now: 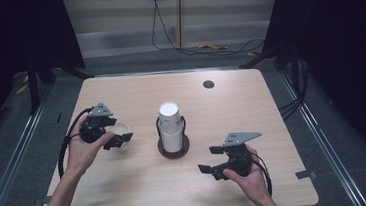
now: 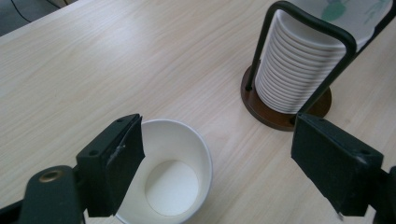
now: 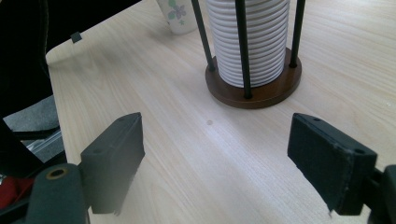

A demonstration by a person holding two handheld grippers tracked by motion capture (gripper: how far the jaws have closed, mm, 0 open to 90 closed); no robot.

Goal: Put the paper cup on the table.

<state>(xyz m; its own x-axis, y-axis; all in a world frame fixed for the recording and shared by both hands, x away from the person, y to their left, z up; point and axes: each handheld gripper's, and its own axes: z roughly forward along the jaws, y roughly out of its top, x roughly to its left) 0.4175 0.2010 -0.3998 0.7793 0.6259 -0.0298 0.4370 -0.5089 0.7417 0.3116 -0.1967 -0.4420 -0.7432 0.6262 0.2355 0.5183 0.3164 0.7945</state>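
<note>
- A person sits at a pale wooden surface (image 1: 144,196) with a hand-held gripper in each hand.
- The left hand-held gripper (image 1: 119,139) is released, its jaws spread wide. A single white paper cup (image 2: 175,175) stands upright on the surface near the left side, mouth up and empty.
- In the left gripper view, one jaw sits at the cup's rim, at or just over its edge, while the other jaw stands well apart from the cup, on the side of the cup holder. The cup is therefore off-centre in the jaw gap, not between the pads.
- At the middle of the surface a stack of white cups (image 1: 171,126) stands in a dark wire holder on a round brown base (image 3: 254,93).
- The right hand-held gripper (image 1: 210,160) is also released and empty, hovering near the person's edge with its jaws aimed at the holder, which stands well apart from them.
- Risk: the light cup could tip or slide if the near jaw knocks its rim during a move.
- Risk: closing from this offset could push the cup sideways or crush its thin wall instead of gripping it evenly.
</note>
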